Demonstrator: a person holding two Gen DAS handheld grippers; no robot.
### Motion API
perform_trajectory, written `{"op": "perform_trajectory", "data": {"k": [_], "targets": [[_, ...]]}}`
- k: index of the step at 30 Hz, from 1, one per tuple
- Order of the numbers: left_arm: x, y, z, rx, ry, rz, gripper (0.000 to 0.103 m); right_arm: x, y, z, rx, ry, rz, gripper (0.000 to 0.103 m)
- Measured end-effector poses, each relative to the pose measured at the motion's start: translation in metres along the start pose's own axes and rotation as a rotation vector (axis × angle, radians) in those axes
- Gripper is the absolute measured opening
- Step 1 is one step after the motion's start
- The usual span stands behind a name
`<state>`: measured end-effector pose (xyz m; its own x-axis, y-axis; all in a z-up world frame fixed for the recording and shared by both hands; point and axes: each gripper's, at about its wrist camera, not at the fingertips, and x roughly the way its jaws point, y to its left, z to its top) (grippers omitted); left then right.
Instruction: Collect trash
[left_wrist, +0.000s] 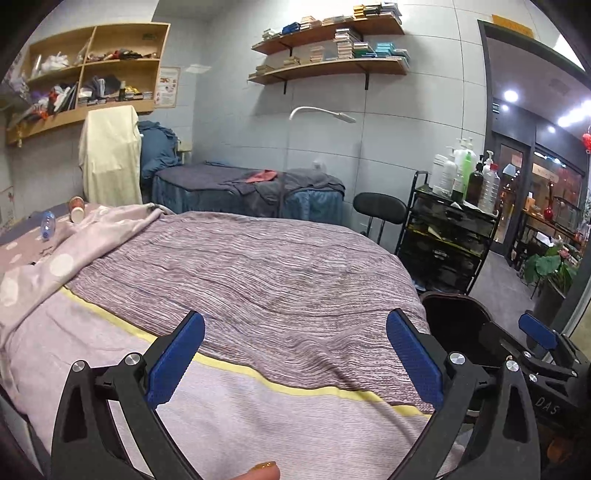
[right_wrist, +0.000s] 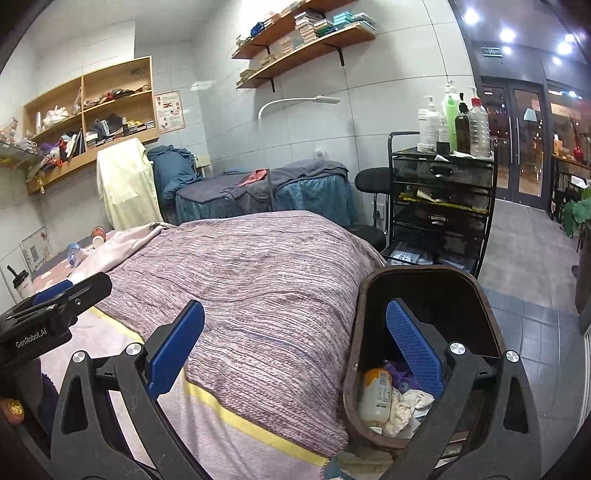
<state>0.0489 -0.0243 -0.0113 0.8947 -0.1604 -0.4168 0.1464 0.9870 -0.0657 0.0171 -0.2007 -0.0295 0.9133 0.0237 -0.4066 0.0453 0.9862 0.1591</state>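
My left gripper (left_wrist: 295, 358) is open and empty over the near end of a bed with a purple striped blanket (left_wrist: 258, 266). My right gripper (right_wrist: 295, 354) is open and empty, its right finger over a dark brown trash bin (right_wrist: 484, 306) beside the bed. The bin holds a pale bottle (right_wrist: 375, 395), crumpled paper (right_wrist: 406, 404) and a purple scrap. At the bed's far left lie a clear plastic bottle (left_wrist: 48, 224) and a paper cup (left_wrist: 77, 213); they also show in the right wrist view, the bottle (right_wrist: 73, 254) and the cup (right_wrist: 97, 240).
A black trolley (right_wrist: 439, 206) with pump bottles stands right of the bed, a black stool (right_wrist: 373, 181) beside it. A second bed (left_wrist: 243, 188) with blue covers is behind. Wall shelves hang above. A tiled floor leads to glass doors at right.
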Motion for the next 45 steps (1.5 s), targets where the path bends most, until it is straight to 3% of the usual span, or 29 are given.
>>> {"op": "perform_trajectory", "data": {"k": [5,45], "targets": [[-0.006,0.001,-0.002,0.022,-0.021,0.05,0.097,-0.008,0.009,-0.002,-0.016,-0.015,0.002,0.097],[-0.01,-0.002,-0.004,0.013,-0.027,0.06,0.097,-0.015,0.006,-0.002,-0.011,-0.02,-0.027,0.097]]}}
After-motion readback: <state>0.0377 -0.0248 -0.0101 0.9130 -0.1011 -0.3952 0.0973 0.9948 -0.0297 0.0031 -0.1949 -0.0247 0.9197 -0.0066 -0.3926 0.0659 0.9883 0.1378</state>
